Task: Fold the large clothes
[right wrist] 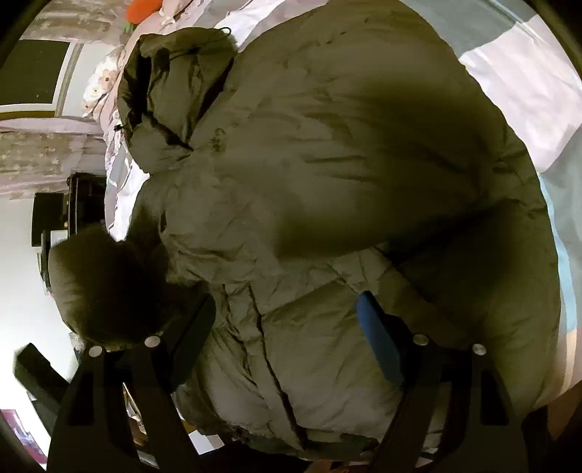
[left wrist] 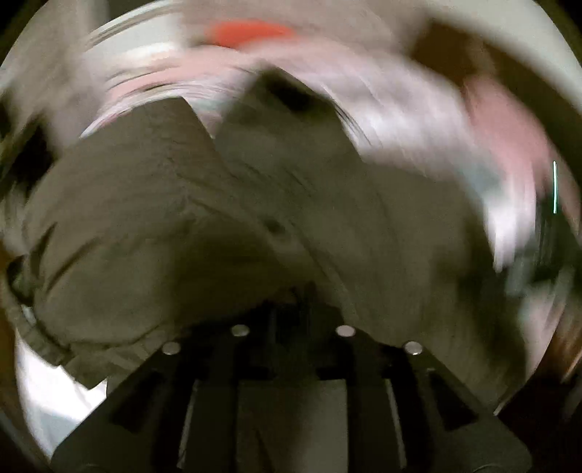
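Observation:
A large olive-green puffer jacket (right wrist: 327, 163) lies on a bed, its hood (right wrist: 163, 91) at the upper left. My right gripper (right wrist: 287, 309) is open, its black fingers spread wide just above the jacket's lower part, one with a blue pad (right wrist: 378, 338). In the blurred left wrist view the jacket fabric (left wrist: 182, 218) fills the middle and bunches right at my left gripper (left wrist: 291, 302). The left fingers stand close together with the fabric between them; their tips are hidden by it.
The bed cover (right wrist: 509, 72) is patterned pink, white and grey. A red-orange object (right wrist: 140, 9) lies at the bed's far end, also seen blurred in the left wrist view (left wrist: 251, 31). A white wall and dark furniture (right wrist: 54, 218) stand beside the bed.

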A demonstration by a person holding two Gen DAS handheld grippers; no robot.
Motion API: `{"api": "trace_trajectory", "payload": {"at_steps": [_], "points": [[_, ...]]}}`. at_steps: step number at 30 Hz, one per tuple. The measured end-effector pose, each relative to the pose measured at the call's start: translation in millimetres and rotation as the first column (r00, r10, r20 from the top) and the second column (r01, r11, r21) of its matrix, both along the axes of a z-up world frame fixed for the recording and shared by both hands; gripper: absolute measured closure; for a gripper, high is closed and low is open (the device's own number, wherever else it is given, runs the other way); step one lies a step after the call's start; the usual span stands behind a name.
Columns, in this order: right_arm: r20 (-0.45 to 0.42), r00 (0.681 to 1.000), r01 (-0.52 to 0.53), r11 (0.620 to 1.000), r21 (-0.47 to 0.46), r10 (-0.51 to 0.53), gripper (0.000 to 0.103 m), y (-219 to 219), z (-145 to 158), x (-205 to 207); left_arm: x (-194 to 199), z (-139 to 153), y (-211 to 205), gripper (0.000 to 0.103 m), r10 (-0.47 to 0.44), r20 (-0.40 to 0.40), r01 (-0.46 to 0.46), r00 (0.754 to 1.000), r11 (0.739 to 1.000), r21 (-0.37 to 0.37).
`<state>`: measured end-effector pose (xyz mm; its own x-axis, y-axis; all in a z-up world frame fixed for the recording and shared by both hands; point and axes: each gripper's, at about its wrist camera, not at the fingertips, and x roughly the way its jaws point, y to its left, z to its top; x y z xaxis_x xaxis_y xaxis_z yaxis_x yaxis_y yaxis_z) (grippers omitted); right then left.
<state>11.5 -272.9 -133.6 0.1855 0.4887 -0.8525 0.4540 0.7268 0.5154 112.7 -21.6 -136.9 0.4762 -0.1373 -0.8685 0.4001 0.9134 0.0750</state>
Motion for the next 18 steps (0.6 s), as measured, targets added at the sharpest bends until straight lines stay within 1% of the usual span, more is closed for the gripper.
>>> {"api": "trace_trajectory", "payload": {"at_steps": [1,2,3,4,5,6,7,8,10,11,12,13,14,15,16,17,18], "points": [[0.001,1.000,0.004,1.000,-0.009,-0.004,0.022,-2.4,0.0,0.3,-14.1,-15.5,-23.2,0.084,-0.089,-0.006,0.089,0.996,0.991,0.105],[0.003,1.000,0.011,1.000,-0.016,-0.011,0.022,-5.0,0.0,0.6,-30.4,-28.5,-42.5,0.081,-0.173,-0.007,0.171,0.985,0.965,0.200],[0.004,1.000,0.018,1.000,-0.016,-0.018,0.022,-7.1,-0.1,0.6,-45.0,-38.6,-54.6,0.077,-0.238,-0.007,0.231,0.971,0.935,0.270],[0.005,1.000,0.029,0.999,-0.014,-0.029,0.022,-9.8,0.0,0.4,-60.5,-51.5,-67.0,0.071,-0.318,-0.004,0.298,0.948,0.884,0.360],[0.008,0.999,0.038,0.999,-0.012,-0.038,0.022,-12.0,0.5,0.3,-69.8,-59.3,-72.8,0.062,-0.358,-0.002,0.328,0.934,0.851,0.411],[0.013,0.999,0.046,0.999,-0.012,-0.046,0.022,-13.3,1.6,0.4,-78.7,-68.6,-77.4,0.058,-0.394,-0.002,0.349,0.919,0.810,0.472],[0.028,0.998,0.058,0.998,-0.005,-0.058,0.022,-14.5,3.7,0.3,-86.1,-77.6,-81.3,0.056,-0.425,0.004,0.357,0.905,0.766,0.534],[0.057,0.996,0.067,0.998,0.015,-0.067,0.022,-14.7,7.7,0.8,-92.3,-89.6,-83.5,0.056,-0.457,0.007,0.359,0.890,0.710,0.606],[0.133,0.990,0.044,0.996,0.071,-0.053,0.022,-10.1,19.9,4.6,-97.8,-104.5,-87.0,0.056,-0.494,-0.012,0.370,0.870,0.635,0.678],[0.190,0.981,0.013,0.994,0.107,-0.034,0.022,-4.3,29.2,7.2,-101.2,-111.6,-87.6,0.056,-0.512,-0.022,0.379,0.859,0.605,0.700],[0.245,0.969,-0.034,0.989,0.142,-0.002,0.015,3.9,39.1,9.8,-105.1,-115.9,-89.2,0.056,-0.525,-0.027,0.383,0.851,0.584,0.716],[0.300,0.953,-0.091,0.981,0.170,0.037,0.012,14.4,49.1,11.9,-107.9,-118.9,-89.9,0.056,-0.539,-0.027,0.381,0.842,0.558,0.737],[0.348,0.934,-0.151,0.972,0.179,0.081,0.010,26.6,58.9,13.2,-111.2,-121.6,-93.0,0.056,-0.558,-0.023,0.375,0.830,0.527,0.763],[0.390,0.909,-0.222,0.961,0.163,0.144,0.010,42.8,69.9,14.0,-110.2,-121.8,-94.0,0.056,-0.574,-0.018,0.368,0.818,0.500,0.784],[0.412,0.890,-0.277,0.950,0.144,0.197,0.009,57.6,77.9,14.9,-112.0,-125.2,-96.5,0.056,-0.589,-0.014,0.361,0.808,0.476,0.802],[0.429,0.862,-0.351,0.929,0.119,0.271,0.008,77.3,86.7,16.2,-114.3,-128.1,-101.2,0.056,-0.609,-0.012,0.357,0.793,0.448,0.820],[0.437,0.840,-0.397,0.913,0.093,0.320,0.008,91.1,92.7,18.2,-114.6,-129.6,-105.7,0.056,-0.623,-0.012,0.355,0.782,0.429,0.831]]}}
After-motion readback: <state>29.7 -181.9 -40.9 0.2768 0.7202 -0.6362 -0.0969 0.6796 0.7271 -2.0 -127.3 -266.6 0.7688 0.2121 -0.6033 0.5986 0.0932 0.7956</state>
